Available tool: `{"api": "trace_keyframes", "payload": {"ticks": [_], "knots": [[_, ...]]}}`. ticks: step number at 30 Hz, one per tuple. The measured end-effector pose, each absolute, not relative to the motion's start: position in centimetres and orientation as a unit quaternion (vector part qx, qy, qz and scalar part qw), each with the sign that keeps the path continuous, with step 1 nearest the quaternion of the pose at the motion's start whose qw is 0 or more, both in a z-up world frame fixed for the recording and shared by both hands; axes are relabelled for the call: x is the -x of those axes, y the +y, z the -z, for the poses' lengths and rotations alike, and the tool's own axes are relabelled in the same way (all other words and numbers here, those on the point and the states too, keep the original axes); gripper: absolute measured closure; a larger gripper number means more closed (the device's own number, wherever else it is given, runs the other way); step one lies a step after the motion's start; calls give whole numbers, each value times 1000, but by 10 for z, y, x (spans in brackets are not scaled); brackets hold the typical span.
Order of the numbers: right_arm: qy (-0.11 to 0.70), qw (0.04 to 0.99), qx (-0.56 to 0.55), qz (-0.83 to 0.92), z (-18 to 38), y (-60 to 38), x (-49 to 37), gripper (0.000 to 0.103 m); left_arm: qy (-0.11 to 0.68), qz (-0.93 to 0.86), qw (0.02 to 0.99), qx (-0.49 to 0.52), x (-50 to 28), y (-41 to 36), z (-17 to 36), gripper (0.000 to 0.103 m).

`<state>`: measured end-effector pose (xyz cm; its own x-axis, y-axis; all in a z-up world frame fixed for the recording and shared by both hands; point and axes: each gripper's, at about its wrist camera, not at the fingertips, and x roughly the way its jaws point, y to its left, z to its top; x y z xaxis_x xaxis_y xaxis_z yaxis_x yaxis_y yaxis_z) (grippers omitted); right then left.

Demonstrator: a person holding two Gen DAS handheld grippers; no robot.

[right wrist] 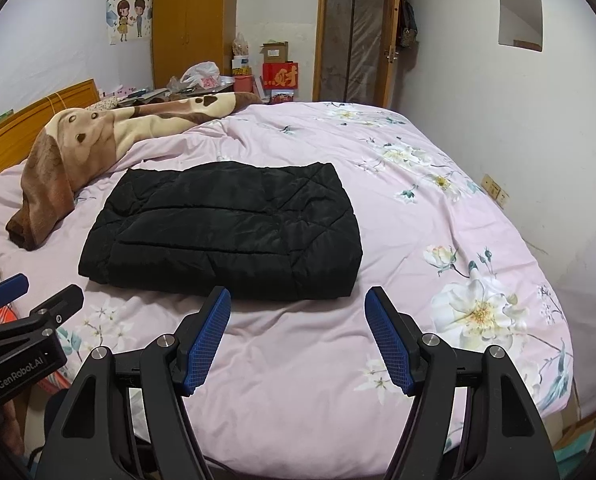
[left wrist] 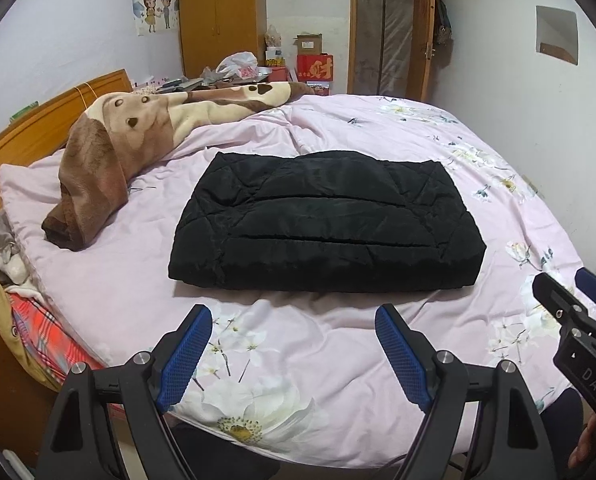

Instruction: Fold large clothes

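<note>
You held both grippers, left [left wrist: 294, 320] and right [right wrist: 298, 302], angled down near the one folded black coat [left wrist: 321, 224], jaws apart and empty.

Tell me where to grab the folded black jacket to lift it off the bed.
Take the black jacket by its thick near folded edge, one hand-held gripper at each near corner, coming in low from the foot of the bed. That edge faces both open grippers, and the stacked layers there should lift together.
</note>
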<state>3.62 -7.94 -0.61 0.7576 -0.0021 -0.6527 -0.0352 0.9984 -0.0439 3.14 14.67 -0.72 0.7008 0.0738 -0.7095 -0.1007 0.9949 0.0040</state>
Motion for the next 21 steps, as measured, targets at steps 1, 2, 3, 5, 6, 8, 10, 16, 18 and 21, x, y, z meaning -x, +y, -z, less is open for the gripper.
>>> {"api": "trace_keyframes", "payload": {"ticks": [1, 2, 3, 5, 6, 8, 10, 16, 18, 21], "knots": [[348, 937, 27, -9, 6, -79, -36, 33, 384, -45, 922, 19, -31, 146, 8, 19], [349, 937, 27, -9, 6, -79, -36, 33, 385, -41, 922, 22, -30, 147, 8, 19], [349, 937, 26, -9, 7, -78, -36, 33, 385, -39, 922, 26, -30, 148, 8, 19], [350, 936, 26, -9, 7, -78, -35, 33, 385, -41, 922, 29, -30, 148, 8, 19], [351, 936, 26, -9, 7, -77, -35, 33, 384, -42, 922, 29, -29, 148, 8, 19], [351, 936, 26, -11, 7, -76, -34, 33, 386, -40, 921, 32, -29, 148, 9, 19], [351, 936, 27, -12, 7, -75, -33, 33, 385, -39, 921, 38, -27, 149, 8, 19], [350, 936, 26, -12, 7, -74, -33, 33, 379, -42, 923, 40, -25, 151, 7, 19], [350, 936, 27, -13, 7, -72, -33, 33, 379, -49, 923, 33, -25, 151, 7, 19], [350, 936, 27, -13, 8, -72, -33, 33, 379, -58, 923, 20, -26, 148, 7, 19]]}}
